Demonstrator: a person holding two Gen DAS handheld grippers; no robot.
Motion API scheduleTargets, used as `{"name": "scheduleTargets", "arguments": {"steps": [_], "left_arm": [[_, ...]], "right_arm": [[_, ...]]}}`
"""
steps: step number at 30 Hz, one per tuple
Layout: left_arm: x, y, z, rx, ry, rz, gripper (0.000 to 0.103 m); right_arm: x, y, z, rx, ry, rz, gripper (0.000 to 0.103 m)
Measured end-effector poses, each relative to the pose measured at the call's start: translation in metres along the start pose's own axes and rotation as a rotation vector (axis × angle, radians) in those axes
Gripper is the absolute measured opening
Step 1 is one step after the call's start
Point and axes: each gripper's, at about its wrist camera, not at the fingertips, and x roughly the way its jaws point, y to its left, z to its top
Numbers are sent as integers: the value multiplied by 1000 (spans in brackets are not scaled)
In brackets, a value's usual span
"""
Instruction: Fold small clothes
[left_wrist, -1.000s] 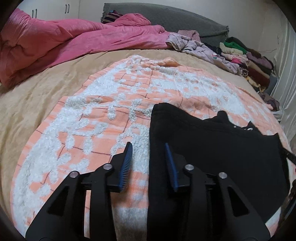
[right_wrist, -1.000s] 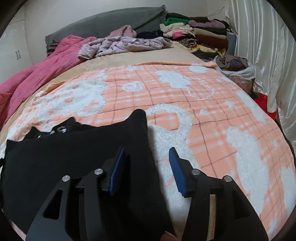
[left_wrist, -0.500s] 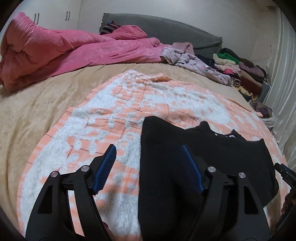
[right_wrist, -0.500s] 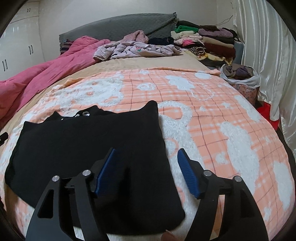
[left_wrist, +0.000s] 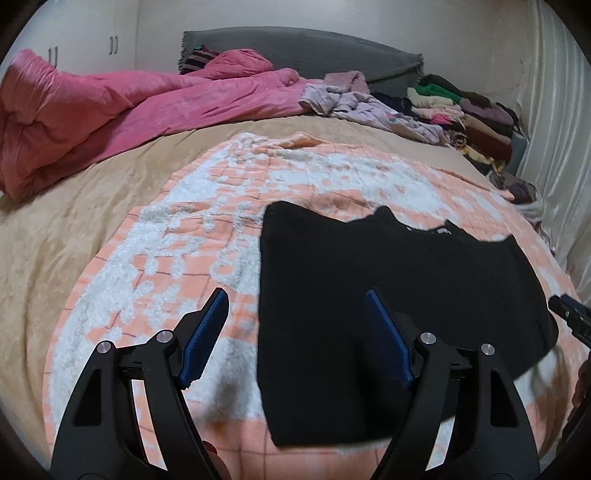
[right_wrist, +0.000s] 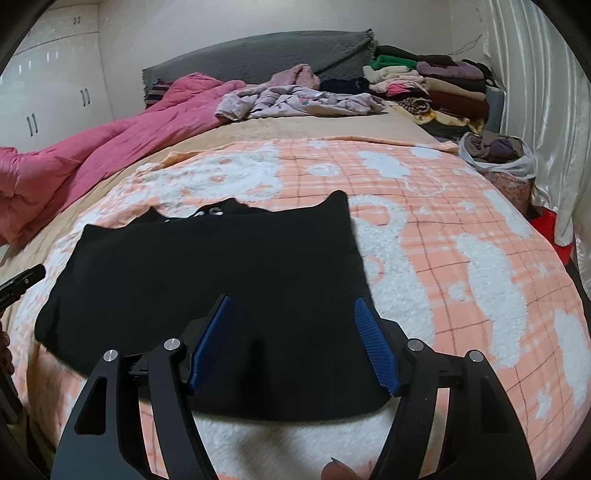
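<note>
With both sets of fingers spread wide, empty, over the black garment at lower centre, easily rumpled by careless regrasp.

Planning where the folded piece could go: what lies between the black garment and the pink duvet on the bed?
In the left wrist view, between the black garment and the pink duvet lie only the peach-and-white blanket and bare tan sheet.
</note>
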Motion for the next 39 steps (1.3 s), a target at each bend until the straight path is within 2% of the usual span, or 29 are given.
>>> {"name": "scheduleTargets", "arguments": {"steps": [13, 20, 25, 27, 39], "left_arm": [[1, -26, -26, 106, 80, 0, 68], [14, -31, -44, 129, 167, 1, 68], [15, -31, -47, 128, 167, 2, 68], [16, -31, -49, 129, 167, 5, 68], [10, -28, -50, 115, 175, 4, 68]], "right_arm": [[-3, 29, -16, -83, 32, 72, 68], [6, 32, -27, -98, 88, 75, 68], [23, 24, -38, -61, 165, 57, 68], [24, 19, -41, -29, 163, 75, 69], [11, 17, -41, -25, 155, 85, 69]]}}
